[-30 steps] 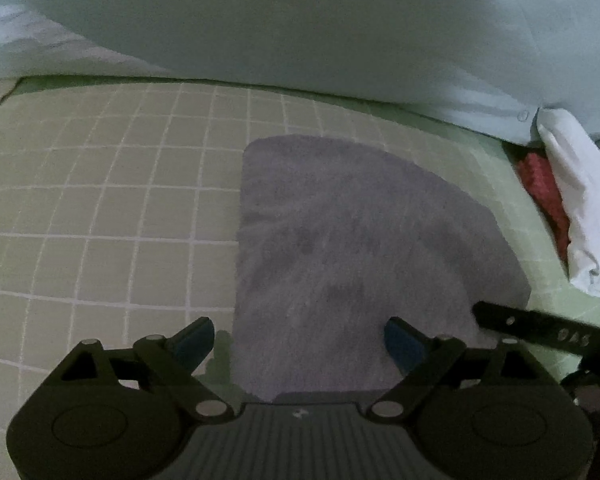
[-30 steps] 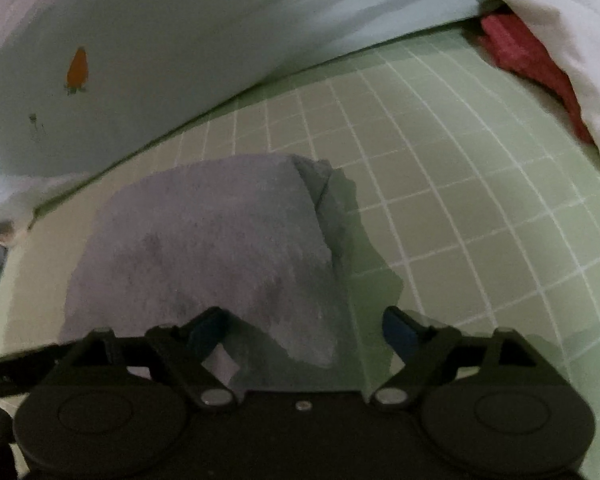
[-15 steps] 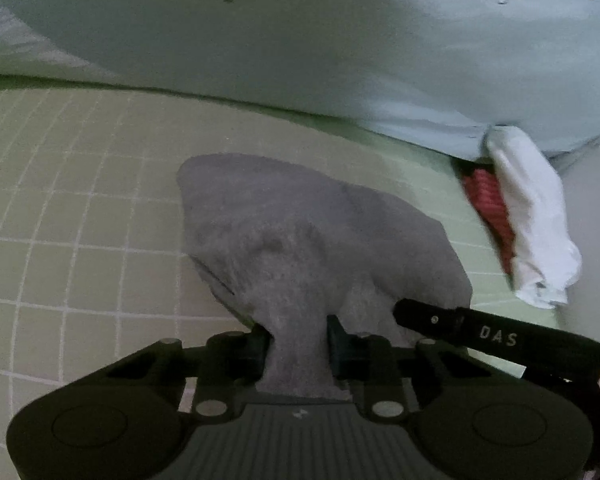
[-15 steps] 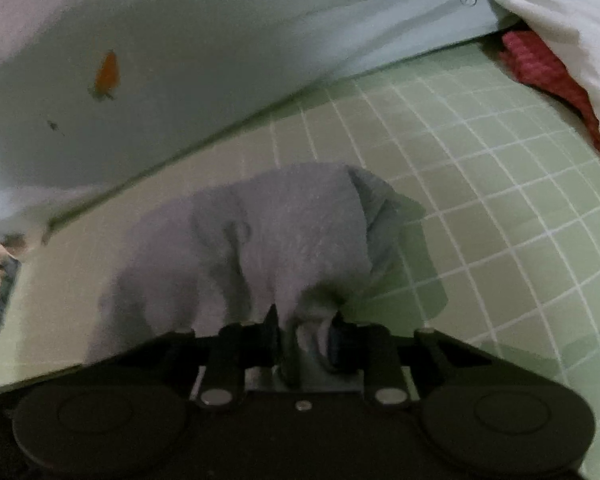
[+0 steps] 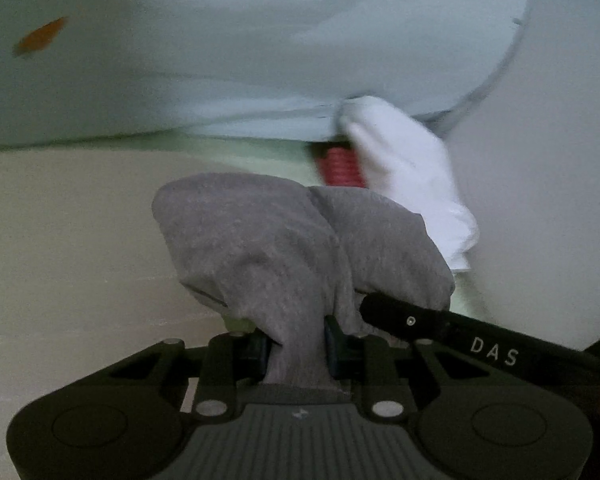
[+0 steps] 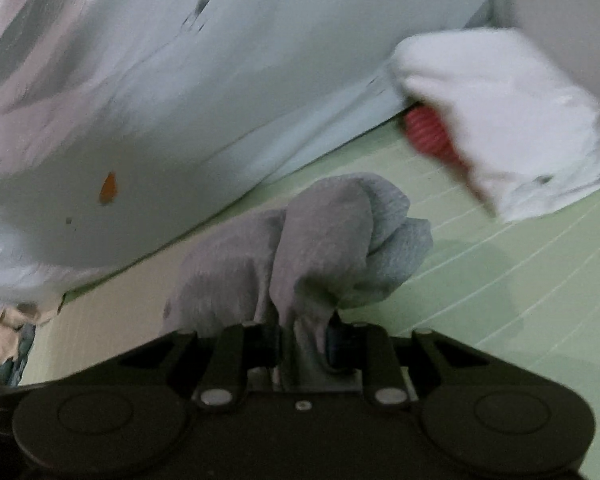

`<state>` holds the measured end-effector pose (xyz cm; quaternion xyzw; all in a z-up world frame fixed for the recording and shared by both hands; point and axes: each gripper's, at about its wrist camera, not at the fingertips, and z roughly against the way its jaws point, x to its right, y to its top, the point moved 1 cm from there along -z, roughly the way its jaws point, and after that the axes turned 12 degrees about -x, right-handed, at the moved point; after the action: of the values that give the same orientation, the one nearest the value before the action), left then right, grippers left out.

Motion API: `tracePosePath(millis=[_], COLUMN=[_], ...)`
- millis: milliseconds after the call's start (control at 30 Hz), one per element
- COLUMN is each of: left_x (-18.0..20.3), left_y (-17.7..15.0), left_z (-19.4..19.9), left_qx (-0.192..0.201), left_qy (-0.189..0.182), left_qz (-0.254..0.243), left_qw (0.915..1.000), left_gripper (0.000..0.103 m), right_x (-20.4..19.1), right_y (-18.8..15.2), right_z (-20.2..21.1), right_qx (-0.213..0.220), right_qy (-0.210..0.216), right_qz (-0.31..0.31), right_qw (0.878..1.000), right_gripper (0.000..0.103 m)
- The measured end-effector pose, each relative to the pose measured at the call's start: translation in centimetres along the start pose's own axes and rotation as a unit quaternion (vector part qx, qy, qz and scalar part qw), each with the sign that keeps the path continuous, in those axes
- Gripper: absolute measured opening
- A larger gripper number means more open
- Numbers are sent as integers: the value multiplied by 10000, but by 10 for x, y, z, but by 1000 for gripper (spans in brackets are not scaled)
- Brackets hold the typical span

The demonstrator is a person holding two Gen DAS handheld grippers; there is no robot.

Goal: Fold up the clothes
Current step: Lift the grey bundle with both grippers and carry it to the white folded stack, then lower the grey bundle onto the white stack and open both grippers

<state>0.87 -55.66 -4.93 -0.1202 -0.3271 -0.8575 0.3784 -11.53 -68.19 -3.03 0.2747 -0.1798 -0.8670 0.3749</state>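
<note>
A grey fleecy cloth (image 5: 272,240) hangs bunched and lifted off the green checked sheet (image 5: 60,240). My left gripper (image 5: 296,346) is shut on its near edge, the fabric squeezed between both pads. In the right wrist view the same grey cloth (image 6: 311,240) drapes forward from my right gripper (image 6: 303,344), which is shut on another part of the near edge. The cloth sags between the two grips. A black bar marked DAS (image 5: 479,344) of the other gripper crosses the lower right of the left wrist view.
A pale blue quilt with carrot print (image 5: 220,60) lies along the back of the bed. A white garment (image 6: 499,112) and a red knitted piece (image 6: 423,128) sit beside the quilt at the right. A light wall (image 5: 539,160) stands at the right.
Both grippers went from open above the flat cloth to shut on its near edge, then rose and carried it toward the quilt; the cloth now hangs bunched.
</note>
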Motion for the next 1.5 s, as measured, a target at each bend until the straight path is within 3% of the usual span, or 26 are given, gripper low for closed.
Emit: tracePosePath(millis=[200, 533, 667, 767, 867, 933, 967, 1033, 1167, 1267, 1333, 1400, 1500], left_x=[81, 203, 216, 210, 182, 166, 162, 161, 170, 179, 184, 189, 194], left_y=[41, 162, 189, 193, 191, 183, 179, 172, 167, 154, 141, 126, 100], left_z=[-38, -93, -121, -159, -207, -216, -215, -210, -197, -178, -160, -142, -116], left_qx=[420, 1206, 1250, 901, 62, -121, -81, -6, 112, 343, 499, 575, 712], left_qy=[-171, -459, -227, 549, 1280, 1222, 1179, 1217, 1286, 1318, 1376, 1397, 1323], left_qz=[-235, -672, -678, -821, -467, -284, -274, -326, -551, -782, -921, -999, -993], left_qw=[9987, 9894, 9896, 9910, 9907, 9920, 9926, 9920, 9901, 9876, 9849, 9835, 9837], left_gripper=[27, 27, 32, 38, 37, 42, 48, 51, 59, 74, 74, 74, 83], right_x=[67, 169, 203, 233, 265, 280, 283, 290, 292, 285, 276, 270, 267], right_y=[51, 188, 238, 262, 268, 265, 260, 249, 229, 208, 193, 180, 161], right_z=[35, 81, 73, 36, -25, -53, -54, -55, -35, -12, 5, 22, 47], right_qx=[418, 1454, 1615, 1481, 753, 405, 452, 547, 736, 943, 1055, 1112, 1136], right_qy=[-66, -238, -328, -614, -1102, -1361, -1336, -1287, -1271, -1196, -1152, -1142, -1150], right_qz=[260, 808, 837, 634, 371, 213, 150, 21, -293, -392, -319, -291, -300], right_qw=[9988, 9858, 9828, 9850, 9904, 9896, 9899, 9902, 9887, 9876, 9872, 9868, 9864], right_gripper=[21, 21, 21, 30, 34, 34, 34, 41, 45, 61, 74, 76, 82])
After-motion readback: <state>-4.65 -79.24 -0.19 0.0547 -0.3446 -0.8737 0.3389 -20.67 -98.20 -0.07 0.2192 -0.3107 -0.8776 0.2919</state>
